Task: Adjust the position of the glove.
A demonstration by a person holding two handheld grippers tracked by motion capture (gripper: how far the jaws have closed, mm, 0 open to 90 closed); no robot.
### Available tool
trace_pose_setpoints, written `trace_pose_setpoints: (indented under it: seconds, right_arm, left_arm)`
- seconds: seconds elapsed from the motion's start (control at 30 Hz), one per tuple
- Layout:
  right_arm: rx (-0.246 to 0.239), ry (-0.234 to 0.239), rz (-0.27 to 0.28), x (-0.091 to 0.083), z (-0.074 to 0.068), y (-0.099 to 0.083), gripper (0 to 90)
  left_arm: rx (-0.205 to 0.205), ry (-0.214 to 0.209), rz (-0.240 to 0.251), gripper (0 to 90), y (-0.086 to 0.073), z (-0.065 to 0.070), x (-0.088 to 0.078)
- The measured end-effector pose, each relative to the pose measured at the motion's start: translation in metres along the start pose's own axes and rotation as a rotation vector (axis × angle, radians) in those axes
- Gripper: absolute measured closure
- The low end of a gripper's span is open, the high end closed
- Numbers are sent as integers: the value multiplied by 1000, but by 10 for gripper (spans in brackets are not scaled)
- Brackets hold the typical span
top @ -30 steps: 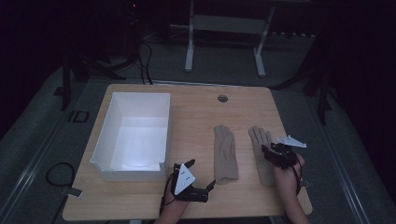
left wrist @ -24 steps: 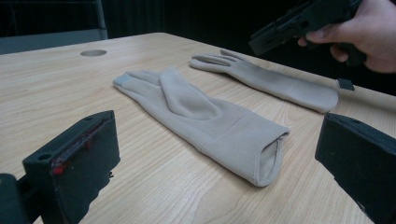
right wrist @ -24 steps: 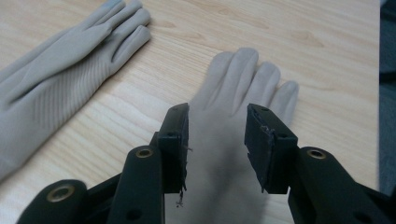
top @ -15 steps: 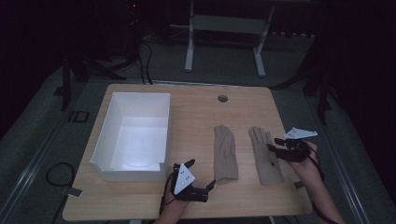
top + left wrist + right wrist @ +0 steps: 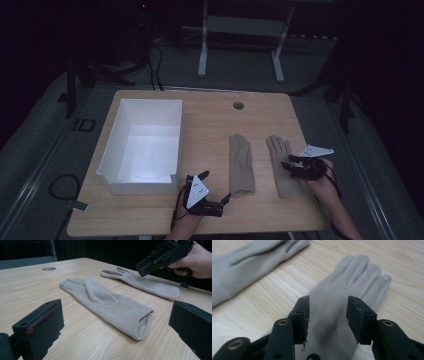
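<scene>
Right glove [image 5: 284, 167] lies flat lower right of frame, near the table [image 5: 210, 117] edge; bare wood between it and left glove [image 5: 241, 164]. Right gripper [image 5: 291, 167] over it, jaws partly apart, just been opening, nothing clamped. Left gripper [image 5: 226, 200] wide apart, empty.

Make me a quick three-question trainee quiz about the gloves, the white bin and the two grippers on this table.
1. True or false: both gloves lie flat on the table, outside the white bin.
2. Over which glove is the right gripper? A) left glove B) right glove C) neither
3. Fill in: the left gripper faces the left glove's open ____.

Key:
1. True. The bin holds no glove.
2. B. The jaws are apart, straddling the glove's palm, not pinching it.
3. Cuff. The wide-open jaws stand short of it, holding nothing.
</scene>
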State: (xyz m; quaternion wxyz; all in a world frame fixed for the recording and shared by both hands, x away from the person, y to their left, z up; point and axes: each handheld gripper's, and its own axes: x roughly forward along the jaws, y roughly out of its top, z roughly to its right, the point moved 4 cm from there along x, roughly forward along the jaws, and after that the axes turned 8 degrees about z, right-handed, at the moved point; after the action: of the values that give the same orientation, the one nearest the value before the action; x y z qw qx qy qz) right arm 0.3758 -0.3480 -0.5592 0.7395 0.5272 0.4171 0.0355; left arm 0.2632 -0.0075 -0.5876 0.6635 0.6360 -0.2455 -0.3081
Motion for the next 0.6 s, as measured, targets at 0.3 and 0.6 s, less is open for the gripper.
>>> trace_pose_setpoints:
  seconds: [0.3,0.6]
  right_arm:
    - [46,-27,4,17,-4,-19,590]
    - [102,-131,-45,16,-12,-12,831]
  left_arm:
    - [0,-3,1,1,0,0,0]
    - [2,-1,2,1,0,1,0]
